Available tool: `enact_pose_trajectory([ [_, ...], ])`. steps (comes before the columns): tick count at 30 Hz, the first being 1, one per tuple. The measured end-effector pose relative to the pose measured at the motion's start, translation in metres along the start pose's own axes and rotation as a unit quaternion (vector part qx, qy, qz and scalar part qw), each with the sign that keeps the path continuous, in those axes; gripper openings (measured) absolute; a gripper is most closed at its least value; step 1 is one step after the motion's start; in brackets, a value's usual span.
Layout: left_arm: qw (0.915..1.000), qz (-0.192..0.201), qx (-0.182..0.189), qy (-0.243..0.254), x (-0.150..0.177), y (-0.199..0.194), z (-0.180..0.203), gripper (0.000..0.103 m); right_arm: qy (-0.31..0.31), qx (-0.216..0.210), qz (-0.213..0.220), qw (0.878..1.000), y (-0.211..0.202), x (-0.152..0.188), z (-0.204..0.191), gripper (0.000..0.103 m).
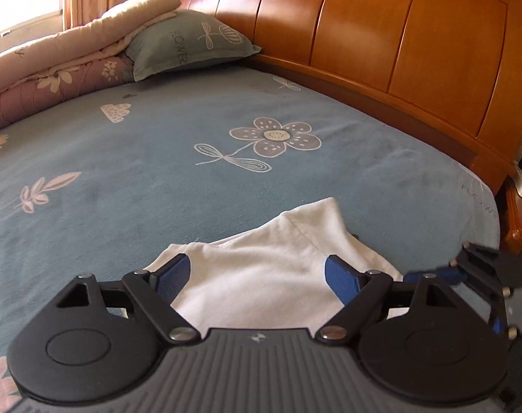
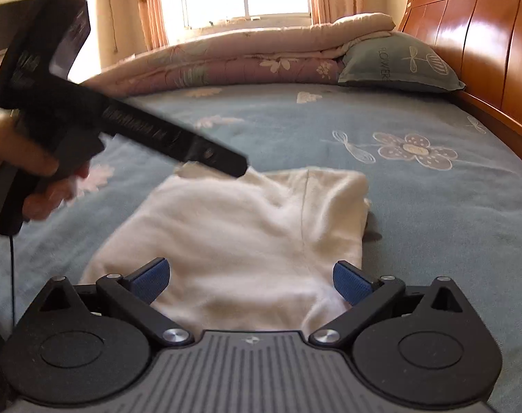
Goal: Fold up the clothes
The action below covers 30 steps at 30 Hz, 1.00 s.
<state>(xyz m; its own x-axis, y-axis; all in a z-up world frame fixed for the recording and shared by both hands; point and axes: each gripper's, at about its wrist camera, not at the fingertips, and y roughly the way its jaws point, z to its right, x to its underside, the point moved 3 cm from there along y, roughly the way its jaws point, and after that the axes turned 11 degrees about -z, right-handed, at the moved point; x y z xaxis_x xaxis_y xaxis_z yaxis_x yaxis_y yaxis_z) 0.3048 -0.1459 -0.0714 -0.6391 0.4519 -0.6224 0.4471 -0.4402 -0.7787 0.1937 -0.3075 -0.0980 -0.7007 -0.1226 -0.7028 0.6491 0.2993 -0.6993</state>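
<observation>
- Hovering over a bed, two hand-held claws hang above a white garment point(image 2: 247, 237) that lies partly folded on the blue flower-print sheet point(image 1: 157, 158).
- The garment sits near the bed's near edge, toward the corner by the wooden headboard point(image 1: 398, 44). One visible seam runs along its length, and its far end is bunched and slightly raised.
- The left claw point(image 1: 257, 275) has its blue-padded jaws spread wide. White cloth shows between them, but the pads press on nothing, so it holds nothing.
- The right claw point(image 2: 252, 282) is likewise spread wide over the near end of the garment, its pads apart from the cloth and gripping nothing.
- In the right wrist view, a person's hand point(image 2: 30, 172) grips the left tool's handle, and the tool's body crosses above the garment's far left corner.
- A folded quilt point(image 2: 254, 55) and a blue-grey pillow point(image 2: 398, 62) rest along the bed's far edge, well apart from the garment.
- Judged step: one fold appears laid down, and both claws look to be between grasps.
- Judged next move: each claw needs to lower to an edge or corner of the garment, pinch only the layers meant to move, then carry them across evenly. The bunched far end probably wants smoothing so the next fold lies flat.
</observation>
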Motion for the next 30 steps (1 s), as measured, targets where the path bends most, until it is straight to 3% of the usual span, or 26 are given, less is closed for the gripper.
enact_pose_trajectory([
  [2,0.9994,0.014,-0.021,-0.023,0.016,-0.02,-0.012,0.086,-0.007,-0.013,0.013,1.0,0.0,-0.017,0.0,0.103],
  [5,0.9966,0.004,-0.027,-0.078,0.039,-0.035,-0.032,0.086,-0.018,-0.02,0.011,1.0,0.017,-0.037,0.001,0.103],
  [11,0.9935,-0.011,-0.019,-0.112,0.066,-0.05,-0.041,0.086,0.017,0.0,-0.045,0.999,0.062,-0.035,0.03,0.103],
  [15,0.9926,-0.021,-0.012,-0.119,0.068,-0.047,-0.035,0.086,0.039,0.022,-0.042,0.998,0.038,-0.033,0.038,0.103],
  [20,0.9933,-0.006,-0.001,-0.115,0.057,-0.047,-0.017,0.086,0.026,-0.001,-0.033,0.999,0.006,-0.034,0.016,0.103],
  [30,0.9901,-0.005,-0.002,-0.14,0.062,-0.063,-0.006,0.086,0.045,-0.037,-0.042,0.997,0.0,-0.027,-0.003,0.103],
])
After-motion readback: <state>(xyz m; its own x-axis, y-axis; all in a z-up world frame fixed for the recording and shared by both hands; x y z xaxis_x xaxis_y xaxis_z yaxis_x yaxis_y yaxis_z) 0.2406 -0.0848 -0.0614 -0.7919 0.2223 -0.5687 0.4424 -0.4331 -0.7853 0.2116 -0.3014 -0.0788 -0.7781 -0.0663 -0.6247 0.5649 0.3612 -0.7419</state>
